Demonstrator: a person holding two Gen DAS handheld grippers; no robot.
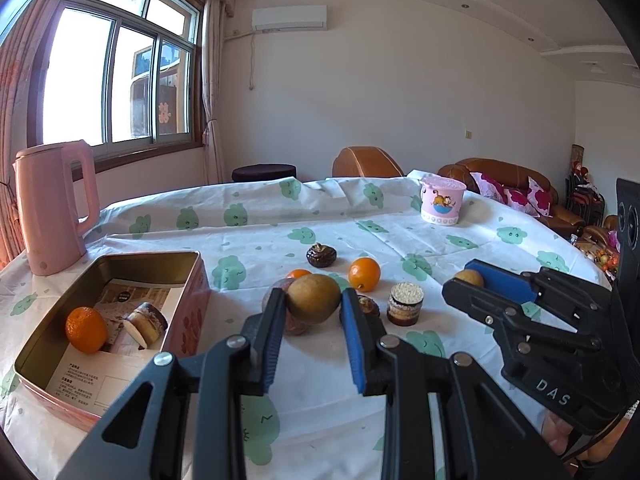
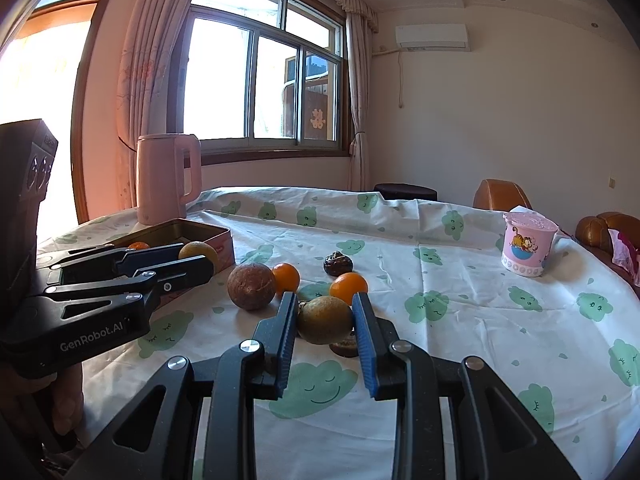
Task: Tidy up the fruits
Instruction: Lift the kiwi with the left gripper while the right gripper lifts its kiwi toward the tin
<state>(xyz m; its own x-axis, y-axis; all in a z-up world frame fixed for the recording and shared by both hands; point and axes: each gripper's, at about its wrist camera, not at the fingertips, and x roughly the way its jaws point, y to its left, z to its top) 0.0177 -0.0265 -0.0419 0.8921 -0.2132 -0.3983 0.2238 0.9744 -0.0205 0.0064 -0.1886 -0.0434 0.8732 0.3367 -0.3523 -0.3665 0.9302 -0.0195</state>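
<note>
My left gripper (image 1: 313,294) is shut on a yellow-brown round fruit (image 1: 314,300), held just right of the open pink tin (image 1: 188,300); the right wrist view shows this gripper (image 2: 196,256) and its fruit (image 2: 196,250) by the tin (image 2: 218,240). My right gripper (image 2: 325,298) is shut on a green-brown round fruit (image 2: 325,320) above the cloth; from the left wrist view it (image 1: 466,278) is at the right. An orange (image 1: 86,330) and a cake slice (image 1: 146,322) lie in the tin. Two oranges (image 2: 286,277) (image 2: 348,286) and a brown round fruit (image 2: 251,286) rest on the cloth.
A pink kettle (image 1: 56,208) stands behind the tin at the far left. A pink cartoon cup (image 2: 526,246) sits far right. A dark mushroom-like piece (image 1: 321,255) and a small round layered cake (image 1: 405,304) lie among the fruit. Sofa and chair stand beyond the table.
</note>
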